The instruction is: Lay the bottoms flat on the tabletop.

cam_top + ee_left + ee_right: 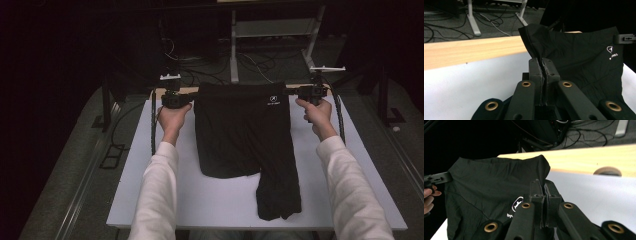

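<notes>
The black shorts (242, 135) could slip out at the left first. Only a thin bit of the waistband corner is pinched by the left tongs (542, 65), which are clenched on the cloth. If that corner were pulled too hard toward 9 o'clock, the fold might slide out and that side would drop onto the tabletop (165, 200). The same could happen at the right, where the right tongs (543, 187) are clenched on the other waistband corner with just as small a bite. If one hand were lifted higher than the other, the shorts would be tilted and the legs might be bunched up. The lower leg ends could also be dragged across the tabletop and get wrinkled.

In the high view the shorts are seen in the middle of the white tabletop, held up by the waistband at 12 o'clock, with the legs hanging toward 6 o'clock. The left leg looks shorter, as if folded under; the right leg reaches almost to the near edge. A small white logo (273, 100) is printed near the waistband, toward 1 o'clock. The cloth is thin and soft, with a few creases. A pale wooden strip (471, 51) is seen along the far edge of the tabletop.
</notes>
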The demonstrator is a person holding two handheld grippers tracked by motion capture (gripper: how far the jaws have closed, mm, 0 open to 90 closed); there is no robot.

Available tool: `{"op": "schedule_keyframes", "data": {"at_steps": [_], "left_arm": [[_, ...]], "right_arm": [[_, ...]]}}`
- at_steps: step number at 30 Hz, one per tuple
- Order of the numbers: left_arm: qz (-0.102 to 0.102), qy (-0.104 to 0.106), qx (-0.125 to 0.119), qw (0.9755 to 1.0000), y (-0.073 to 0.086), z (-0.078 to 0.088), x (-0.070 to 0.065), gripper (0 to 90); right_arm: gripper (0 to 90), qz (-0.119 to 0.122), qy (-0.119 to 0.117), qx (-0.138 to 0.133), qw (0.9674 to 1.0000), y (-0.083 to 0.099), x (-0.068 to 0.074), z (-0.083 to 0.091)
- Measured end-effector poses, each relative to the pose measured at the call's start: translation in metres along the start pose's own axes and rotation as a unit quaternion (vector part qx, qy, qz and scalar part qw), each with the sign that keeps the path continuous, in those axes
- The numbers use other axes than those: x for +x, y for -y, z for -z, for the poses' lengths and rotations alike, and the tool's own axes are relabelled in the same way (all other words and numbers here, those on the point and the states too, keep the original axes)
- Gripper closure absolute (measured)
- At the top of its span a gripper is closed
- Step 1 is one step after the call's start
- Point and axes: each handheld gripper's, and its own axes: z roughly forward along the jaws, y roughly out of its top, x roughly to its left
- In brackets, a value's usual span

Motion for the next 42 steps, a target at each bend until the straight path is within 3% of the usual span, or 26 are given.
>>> {"op": "schedule_keyframes", "data": {"at_steps": [13, 22, 24, 25, 26, 27, 28, 30, 33, 37, 40, 42], "left_arm": [[-0.030, -0.019, -0.001, 0.9994, -0.038, 0.003, -0.001, 86.8], [-0.027, -0.028, -0.008, 0.9992, -0.058, -0.006, 0.008, 86.7], [-0.016, -0.026, -0.011, 0.9995, -0.057, -0.011, 0.011, 86.5], [-0.004, -0.023, -0.012, 0.9997, -0.053, -0.014, 0.013, 85.7], [0.012, -0.023, -0.009, 0.9996, -0.047, -0.020, 0.017, 82.3], [0.030, -0.038, 0.001, 0.9988, -0.039, -0.027, 0.021, 69.8], [0.042, -0.051, 0.015, 0.9977, -0.030, -0.034, 0.024, 56.9], [0.061, -0.065, 0.029, 0.9956, -0.007, -0.042, 0.032, 45.3], [0.091, -0.043, 0.021, 0.9947, 0.026, -0.045, 0.043, 38.8], [0.095, -0.032, 0.023, 0.9947, 0.051, -0.040, 0.048, 25.7], [0.084, -0.014, 0.014, 0.9963, 0.056, -0.031, 0.042, 13.4], [0.075, -0.003, 0.008, 0.9972, 0.058, -0.026, 0.035, 5.5]], "right_arm": [[85.8, 0.030, 0.014, -0.014, 0.9993, -0.046, 0.020, 0.000], [85.8, 0.044, 0.023, -0.018, 0.9986, -0.074, 0.032, -0.008], [85.5, 0.044, 0.025, -0.017, 0.9986, -0.076, 0.032, -0.012], [84.5, 0.043, 0.028, -0.018, 0.9985, -0.075, 0.031, -0.014], [76.5, 0.043, 0.034, -0.017, 0.9983, -0.072, 0.028, -0.017], [60.1, 0.036, 0.053, -0.015, 0.9979, -0.068, 0.024, -0.022], [53.5, 0.015, 0.066, -0.009, 0.9977, -0.063, 0.018, -0.026], [45.0, -0.022, 0.074, -0.002, 0.9970, -0.046, 0.005, -0.033], [33.2, -0.014, 0.083, 0.024, 0.9962, -0.016, -0.011, -0.039], [15.9, 0.004, 0.092, 0.065, 0.9936, 0.016, -0.028, -0.033], [6.5, 0.008, 0.070, 0.063, 0.9955, 0.034, -0.033, -0.021], [0.0, 0.019, 0.070, 0.062, 0.9955, 0.043, -0.031, -0.012]]}}
